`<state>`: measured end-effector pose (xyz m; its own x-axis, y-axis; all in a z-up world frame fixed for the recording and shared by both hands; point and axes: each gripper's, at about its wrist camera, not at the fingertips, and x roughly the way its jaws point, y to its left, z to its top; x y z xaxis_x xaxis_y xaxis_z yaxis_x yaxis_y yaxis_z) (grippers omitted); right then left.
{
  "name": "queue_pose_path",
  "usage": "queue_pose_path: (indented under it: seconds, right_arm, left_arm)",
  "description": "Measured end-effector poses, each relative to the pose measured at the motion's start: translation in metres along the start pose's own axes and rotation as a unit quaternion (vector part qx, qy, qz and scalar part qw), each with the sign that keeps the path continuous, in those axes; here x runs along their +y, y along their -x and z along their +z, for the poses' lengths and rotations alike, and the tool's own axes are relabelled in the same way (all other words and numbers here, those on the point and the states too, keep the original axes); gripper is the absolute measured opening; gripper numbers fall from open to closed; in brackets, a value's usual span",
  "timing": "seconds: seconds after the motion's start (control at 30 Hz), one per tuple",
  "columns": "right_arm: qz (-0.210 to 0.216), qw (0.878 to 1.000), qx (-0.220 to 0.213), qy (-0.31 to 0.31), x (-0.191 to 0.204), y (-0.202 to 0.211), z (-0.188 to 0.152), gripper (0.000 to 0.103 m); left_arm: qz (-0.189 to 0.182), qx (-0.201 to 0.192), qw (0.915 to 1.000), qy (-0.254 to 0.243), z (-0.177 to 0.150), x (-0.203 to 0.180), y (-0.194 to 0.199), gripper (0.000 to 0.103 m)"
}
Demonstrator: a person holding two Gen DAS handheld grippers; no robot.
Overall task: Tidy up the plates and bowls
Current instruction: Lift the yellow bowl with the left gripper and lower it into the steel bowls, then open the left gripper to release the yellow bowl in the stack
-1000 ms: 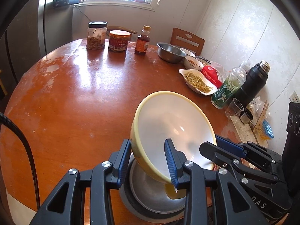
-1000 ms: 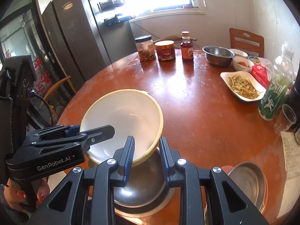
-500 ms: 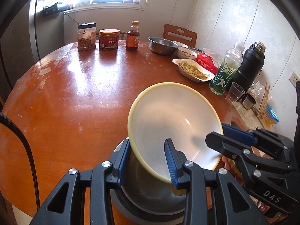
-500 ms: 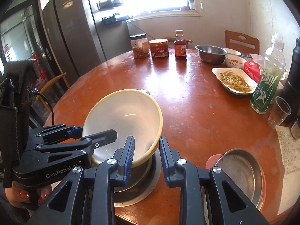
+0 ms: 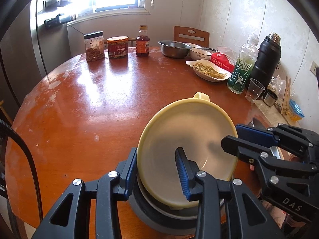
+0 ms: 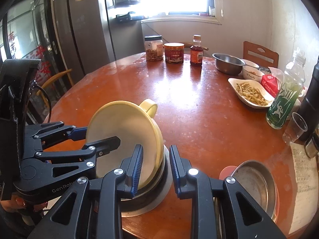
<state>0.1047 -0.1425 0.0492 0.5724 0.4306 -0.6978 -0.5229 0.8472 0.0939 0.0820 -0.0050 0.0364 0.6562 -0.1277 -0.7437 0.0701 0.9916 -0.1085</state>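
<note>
Two black grippers with blue pads work at the near edge of a round, glossy red-brown wooden table. The left gripper is clamped across the rim of one pale yellow plastic bowl with a loop handle, one pad outside the wall and one inside. The right gripper has its jaws drawn nearly together over the opposite rim of that bowl; whether its pads actually press the wall cannot be told. The yellow bowl sits tilted inside one shallow stainless steel dish at the table's near edge. Just to the right lies a second steel dish, resting on something pink. Across the far side of the table stand three containers in a row: one clear jar with a black lid, one red-labelled tin with an orange lid and one small brown sauce bottle. Further right are one deep steel bowl, one white ceramic bowl, one white oblong dish of pale yellow strips, one red packet, one green-labelled plastic bottle, one black flask and one clear plastic cup. The middle of the table is bare.
</note>
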Motion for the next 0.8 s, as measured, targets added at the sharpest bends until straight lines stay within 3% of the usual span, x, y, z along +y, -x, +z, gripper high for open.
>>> queue_pose_path:
  seconds: [0.57, 0.8]
  right_arm:
    - [0.009, 1.0, 0.009, -0.003, 0.003, -0.004, -0.001, 0.028]
    - [0.014, 1.0, 0.006, -0.016, 0.001, 0.0, 0.001, 0.035]
  left_arm:
    - [-0.007, 0.003, 0.9999, 0.009, -0.003, 0.007, 0.003, 0.039]
    - [-0.005, -0.001, 0.9999, 0.01, -0.003, 0.009, 0.01, 0.045]
